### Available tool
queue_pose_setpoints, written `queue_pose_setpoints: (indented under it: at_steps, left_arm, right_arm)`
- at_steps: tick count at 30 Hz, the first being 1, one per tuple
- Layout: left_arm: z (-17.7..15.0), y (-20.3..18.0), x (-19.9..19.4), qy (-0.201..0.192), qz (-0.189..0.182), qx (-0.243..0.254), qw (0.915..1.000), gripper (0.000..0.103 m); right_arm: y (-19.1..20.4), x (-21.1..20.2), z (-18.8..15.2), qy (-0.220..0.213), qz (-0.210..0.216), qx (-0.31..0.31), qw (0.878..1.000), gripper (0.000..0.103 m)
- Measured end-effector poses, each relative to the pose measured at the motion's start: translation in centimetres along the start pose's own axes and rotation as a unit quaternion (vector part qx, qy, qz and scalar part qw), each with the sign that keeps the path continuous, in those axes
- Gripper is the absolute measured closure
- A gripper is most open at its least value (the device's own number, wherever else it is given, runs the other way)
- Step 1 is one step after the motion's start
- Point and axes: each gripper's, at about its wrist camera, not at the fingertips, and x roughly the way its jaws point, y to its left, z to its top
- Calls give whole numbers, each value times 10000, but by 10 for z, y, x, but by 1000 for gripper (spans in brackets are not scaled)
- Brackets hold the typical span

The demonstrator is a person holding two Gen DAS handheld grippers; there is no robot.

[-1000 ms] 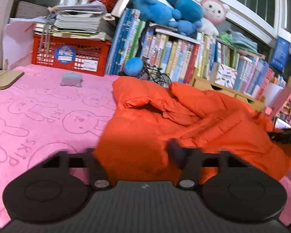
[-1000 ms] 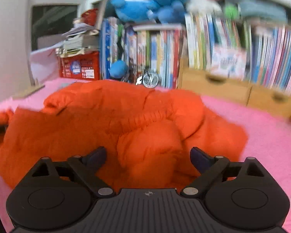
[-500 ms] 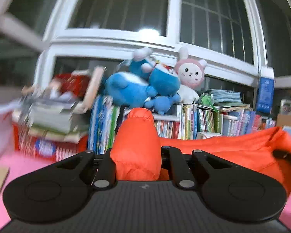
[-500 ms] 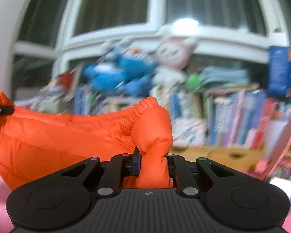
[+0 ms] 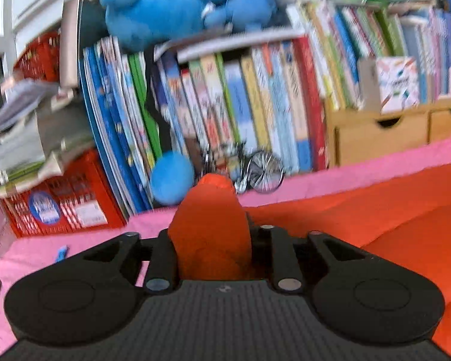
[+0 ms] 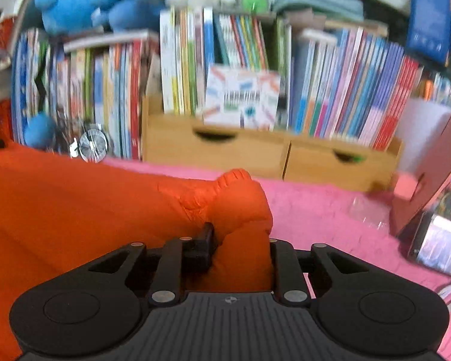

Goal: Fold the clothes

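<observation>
We are seeing the jacket (image 6: 75,210) lying on the blanket (image 6: 321,210), books (image 6: 345,90) standing behind it atop a drawer unit (image 6: 255,153); plush toys (image 5: 165,9) sitting above, a crate (image 5: 75,207) at left

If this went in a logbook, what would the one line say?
task: fold clothes | left gripper: shut on orange jacket | right gripper: shut on orange jacket | surface: pink blanket

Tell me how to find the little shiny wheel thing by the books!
Look along the long row of books standing at the back of the pink blanket. At their foot, just right of a round blue ball, sits the small silvery spoked wheel. It is the only shiny metal thing there; everything around it is paper, plush or orange jacket.
</observation>
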Motion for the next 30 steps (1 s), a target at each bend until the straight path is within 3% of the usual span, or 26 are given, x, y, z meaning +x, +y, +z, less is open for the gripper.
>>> queue_pose_setpoints:
  at_steps: [5,8,10,11,15,20,24,30]
  left_arm:
    - [-12,6,19,294,268,-80,9992,45]
    - [-6,14,14,326,423,-124,9985,43]
    - [-4,17,-8,116,564,-12,9983,43]
    - [-3,13,-23,-78,612,44,9981,43]
    - [2,-6,-90,-905,643,67,9938,42]
    - [-8,-51,-139,-1429,272,241,9891,32]
    - [-27,-90,-120,-1050,385,981,9889,33]
    - [-44,-103,-80,-453,522,1216,9902,32]
  right_arm:
    - [11,8,-16,-16,-162,-329,9993,76]
    - [9,3,-12,-100,-422,-360,9984,63]
    - [8,0,-10,-156,-595,-381,9974,44]
    - [7,-5,-10,-265,-675,-385,9966,41]
    - [9,-49,-13,-1179,-768,-419,9892,36]
    - [40,-56,-17,-1244,-417,-881,9874,22]
    - [64,-61,-20,-1293,-135,-1248,9836,22]
    - [100,-69,-25,-1361,289,-1793,9739,22]
